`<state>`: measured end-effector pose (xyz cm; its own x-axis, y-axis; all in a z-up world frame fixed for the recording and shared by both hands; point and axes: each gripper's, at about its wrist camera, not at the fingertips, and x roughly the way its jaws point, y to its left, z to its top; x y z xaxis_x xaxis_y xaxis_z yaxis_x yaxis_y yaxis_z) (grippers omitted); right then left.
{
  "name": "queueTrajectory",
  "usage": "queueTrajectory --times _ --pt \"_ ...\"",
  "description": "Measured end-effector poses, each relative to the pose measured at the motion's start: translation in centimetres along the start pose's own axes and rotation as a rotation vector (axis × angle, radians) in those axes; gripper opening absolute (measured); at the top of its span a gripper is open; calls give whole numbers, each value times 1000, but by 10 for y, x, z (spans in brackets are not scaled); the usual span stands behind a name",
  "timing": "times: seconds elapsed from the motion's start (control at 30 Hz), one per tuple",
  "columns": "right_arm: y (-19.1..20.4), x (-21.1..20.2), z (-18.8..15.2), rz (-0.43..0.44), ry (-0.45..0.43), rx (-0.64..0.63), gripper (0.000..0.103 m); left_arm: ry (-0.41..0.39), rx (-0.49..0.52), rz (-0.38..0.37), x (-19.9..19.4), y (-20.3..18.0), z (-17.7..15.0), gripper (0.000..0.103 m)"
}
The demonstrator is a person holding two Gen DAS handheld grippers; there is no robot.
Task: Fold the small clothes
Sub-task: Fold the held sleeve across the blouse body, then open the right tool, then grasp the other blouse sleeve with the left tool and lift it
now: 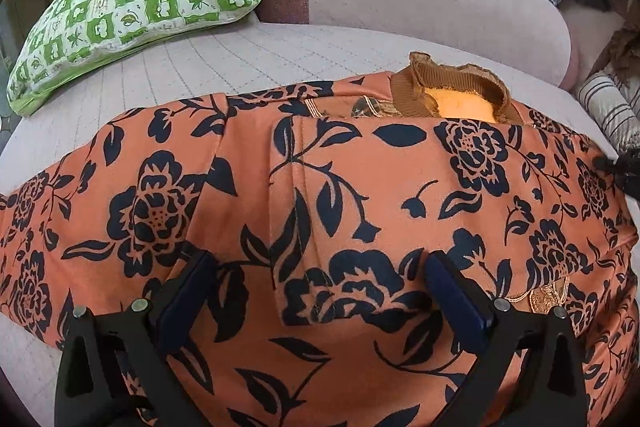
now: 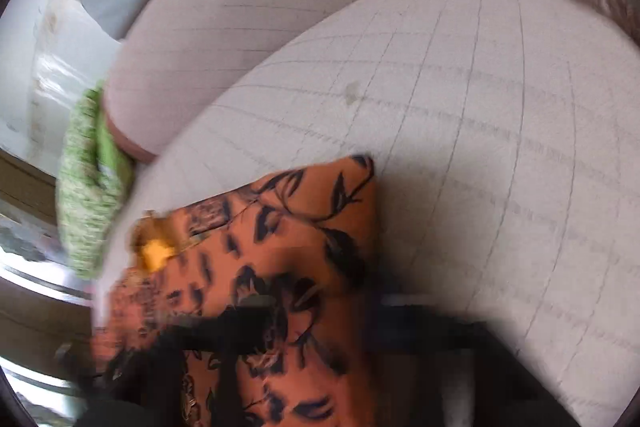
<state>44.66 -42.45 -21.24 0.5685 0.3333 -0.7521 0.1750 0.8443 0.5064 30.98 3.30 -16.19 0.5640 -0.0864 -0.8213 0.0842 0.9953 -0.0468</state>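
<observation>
Orange floral garment (image 1: 320,195) lies spread on a pale quilted sofa seat (image 1: 240,59), directly under the left gripper (image 1: 318,279), whose jaws stand wide apart above the cloth, touching nothing that shows. Beyond those jaws, fabric is doubled across the body, and a brown ribbed collar (image 1: 452,87) with yellow lining peeks out at the far edge. Judging by this, one fold is made and more remain. Farther off, left of the jaws, rests a green checked pillow (image 1: 132,7). Through the right wrist view, heavy blur smears the right gripper (image 2: 316,311); its jaws look closed, apparently pinching the garment's edge, though the contact is unclear.
</observation>
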Motion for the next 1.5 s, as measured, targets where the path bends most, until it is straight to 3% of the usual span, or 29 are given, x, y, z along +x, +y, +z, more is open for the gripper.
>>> queueTrajectory --times 0.03,0.07,0.13,0.17,0.2,0.23,0.27,0.33,0.37,0.4,0.43,0.47,0.5,0.53,0.57,0.63,0.67,0.73,0.77,0.8,0.9,0.97,1.03,1.1,1.2,1.3,1.33,1.4,1.5 --pt "8 -1 -2 -62 -35 -63 12 0 2 0 0 -1 -1 103" --pt "6 10 -4 -120 -6 -77 12 0 8 4 1 -3 -2 103" --pt "-4 18 -7 -94 -1 -37 15 0 10 8 0 -4 -2 103" --pt "-3 10 -6 -72 -26 -14 22 0 6 2 -1 -2 -3 103" --pt "-1 0 -8 -120 -54 -7 35 3 4 -6 -4 -2 -2 103" --pt "3 -15 -10 -179 -96 -23 37 3 5 -13 -8 0 -2 103" --pt "15 -34 -17 -171 -152 -59 37 -5 3 -16 -13 1 -2 103" --pt "32 -55 -30 -67 -180 -91 37 -42 -17 -10 -24 7 -4 103" --pt "42 -59 -41 49 -139 -94 42 -51 -28 -9 -26 9 -4 103" --pt "46 -56 -50 127 -99 -88 59 -47 -42 -5 -25 11 -4 103" --pt "45 -49 -58 177 -67 -70 63 -12 -57 0 -17 13 -3 103" --pt "33 -32 -66 152 -9 -14 63 30 -62 1 -8 13 -4 103" --pt "10 -10 -73 96 64 75 56 25 -37 20 -5 9 -4 103" --pt "-10 -4 -77 95 53 143 39 13 -2 32 -10 5 -4 103" --pt "-25 -15 -77 54 11 215 1 28 16 21 -14 3 -4 103" --pt "-15 -40 -80 38 -58 198 9 -14 4 -26 -38 9 -5 103" --pt "0 -53 -84 69 -89 137 9 -49 -14 -24 -50 15 -6 103" --pt "17 -52 -92 179 -46 86 13 -78 -79 -45 -72 31 -13 103" --pt "18 -45 -95 186 -10 42 26 -81 -115 -62 -79 38 -18 103" --pt "14 -33 -104 117 28 18 51 -77 -167 -78 -86 47 -26 103" --pt "11 -33 -110 91 12 109 49 -28 -208 -83 -95 62 -46 103" --pt "43 -65 -116 23 -46 -10 62 -30 -244 -78 -104 72 -61 103" --pt "78 -92 -135 59 -106 -153 66 -30 -273 -80 -110 73 -74 103" --pt "85 -118 -156 82 -114 -213 79 -43 -268 -99 -120 69 -86 103" --pt "88 -109 -196 38 -47 -255 82 -50 -227 -115 -122 54 -101 103" --pt "73 -72 -220 -85 129 -263 82 75 -175 -114 -91 41 -118 103" --pt "71 -64 -224 -104 147 -258 82 58 -121 -80 -91 33 -118 103" --pt "78 -70 -230 -101 94 -295 87 110 -5 -19 -88 18 -118 103" --pt "77 -69 -232 -101 108 -283 88 136 -15 -71 -89 25 -114 103"
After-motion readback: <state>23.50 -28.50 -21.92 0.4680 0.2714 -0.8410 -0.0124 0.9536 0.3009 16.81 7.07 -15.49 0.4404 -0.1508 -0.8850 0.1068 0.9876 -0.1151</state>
